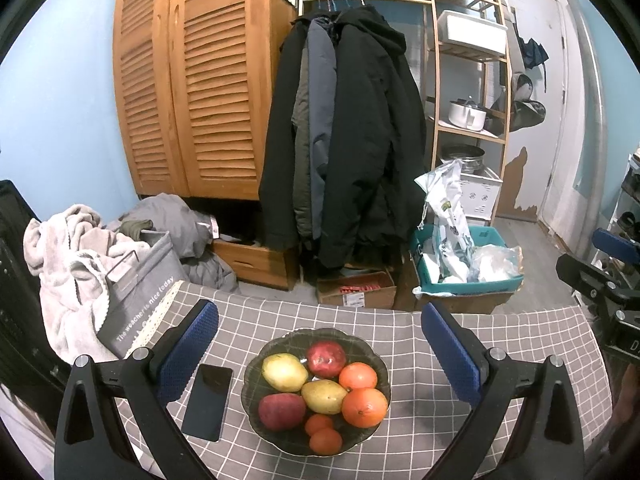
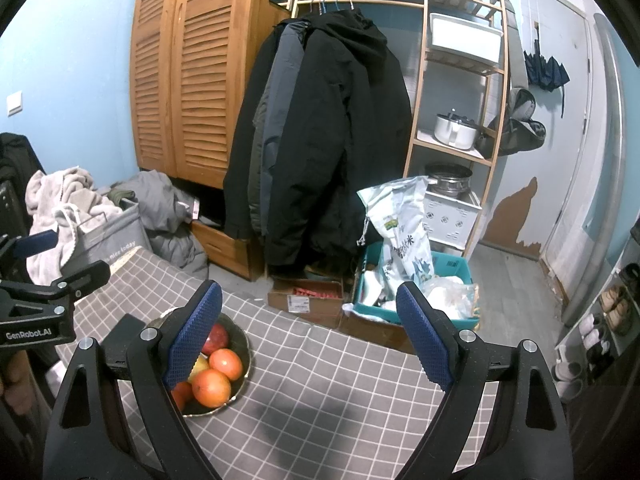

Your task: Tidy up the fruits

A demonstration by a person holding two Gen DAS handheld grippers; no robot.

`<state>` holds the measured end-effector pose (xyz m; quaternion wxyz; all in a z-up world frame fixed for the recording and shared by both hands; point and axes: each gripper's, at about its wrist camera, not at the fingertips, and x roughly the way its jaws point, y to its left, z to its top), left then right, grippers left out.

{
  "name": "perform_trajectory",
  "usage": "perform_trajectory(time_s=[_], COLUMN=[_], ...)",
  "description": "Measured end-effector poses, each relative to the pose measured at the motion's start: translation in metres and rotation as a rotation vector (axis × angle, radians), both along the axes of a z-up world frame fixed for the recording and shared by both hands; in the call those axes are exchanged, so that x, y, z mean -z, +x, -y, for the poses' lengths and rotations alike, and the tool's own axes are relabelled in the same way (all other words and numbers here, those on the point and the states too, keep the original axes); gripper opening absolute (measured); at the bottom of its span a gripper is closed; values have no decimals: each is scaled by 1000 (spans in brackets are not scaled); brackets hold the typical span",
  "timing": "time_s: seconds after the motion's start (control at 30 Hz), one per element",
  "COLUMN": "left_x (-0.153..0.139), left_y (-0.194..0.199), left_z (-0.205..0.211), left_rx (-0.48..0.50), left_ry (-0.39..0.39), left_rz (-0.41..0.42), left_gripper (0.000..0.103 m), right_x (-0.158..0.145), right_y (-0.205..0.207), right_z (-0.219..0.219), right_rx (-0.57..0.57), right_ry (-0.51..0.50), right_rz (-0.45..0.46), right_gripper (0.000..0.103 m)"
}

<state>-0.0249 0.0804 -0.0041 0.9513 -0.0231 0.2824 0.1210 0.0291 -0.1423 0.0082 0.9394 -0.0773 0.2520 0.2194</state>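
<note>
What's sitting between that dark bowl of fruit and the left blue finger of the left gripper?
A black phone lies flat on the checked tablecloth, just left of the bowl, seen in the left wrist view.

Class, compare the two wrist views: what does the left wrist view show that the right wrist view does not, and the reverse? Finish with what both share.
Only the left wrist view shows the phone beside the bowl, the two yellow fruits in full, and all the fruit. Only the right wrist view shows the wall switch and the shoe rack. Both show the bowl of oranges, the checked cloth, hanging coats, and both tools, left and right, open.
</note>
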Motion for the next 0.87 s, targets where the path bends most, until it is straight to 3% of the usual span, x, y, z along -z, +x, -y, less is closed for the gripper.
perform_trajectory(time_s=[0.43,0.87], left_x=[-1,-3], left_y=[4,4], left_z=[-5,-7], left_rx=[7,-10], left_ry=[-55,-48], left_rz=[-11,2], left_gripper=[102,102], right_x=[0,0], right_y=[0,-1], right_z=[0,0], right_rx=[-1,-1], right_ry=[0,-1], right_rz=[0,1], right_gripper=[88,88])
